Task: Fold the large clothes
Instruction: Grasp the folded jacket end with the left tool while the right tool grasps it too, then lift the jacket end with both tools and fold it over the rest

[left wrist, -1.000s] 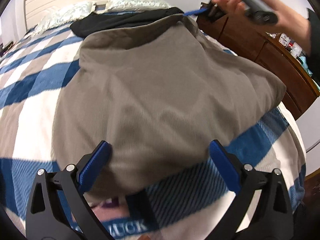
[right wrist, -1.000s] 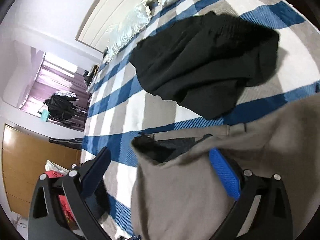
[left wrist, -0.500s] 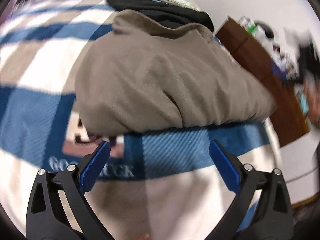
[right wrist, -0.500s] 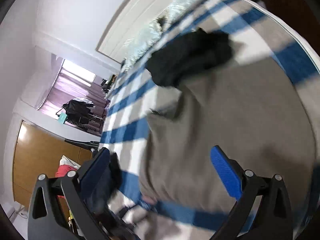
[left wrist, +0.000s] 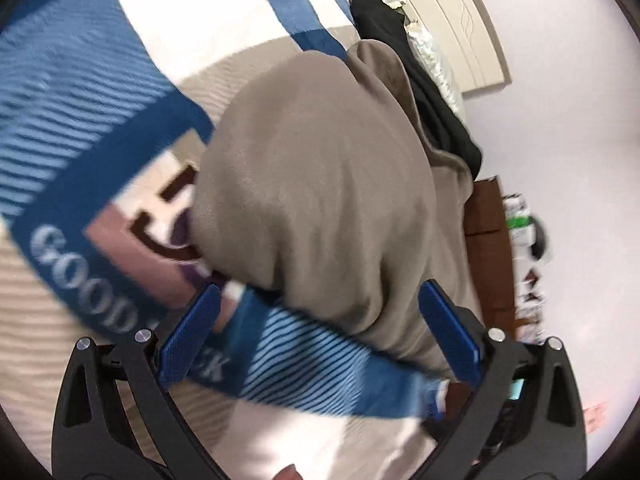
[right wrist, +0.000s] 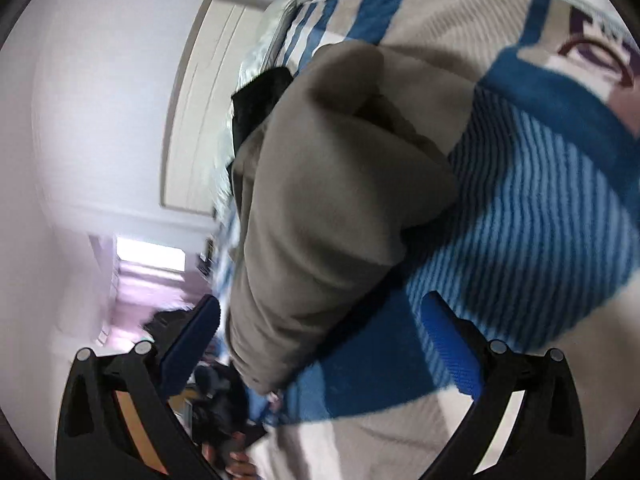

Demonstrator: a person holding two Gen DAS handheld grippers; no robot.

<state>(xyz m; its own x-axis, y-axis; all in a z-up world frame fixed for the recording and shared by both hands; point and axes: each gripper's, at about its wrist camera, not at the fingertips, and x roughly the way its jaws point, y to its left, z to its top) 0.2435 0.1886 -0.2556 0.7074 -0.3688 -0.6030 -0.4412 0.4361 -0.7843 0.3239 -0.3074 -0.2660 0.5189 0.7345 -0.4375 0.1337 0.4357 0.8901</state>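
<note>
Folded brown garment [left wrist: 328, 200] lying on blue plaid blanket [left wrist: 80, 92], black clothes [left wrist: 424, 68] behind it, left gripper [left wrist: 318, 334] wide apart and empty, right gripper [right wrist: 320, 340] wide apart too

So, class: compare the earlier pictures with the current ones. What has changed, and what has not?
Both cameras have swung and tilted, so the bed appears rotated. The left gripper and right gripper remain open and empty, neither taking hold of anything. The folded taupe garment still lies on the striped blanket, with the black garment beyond it.
</note>
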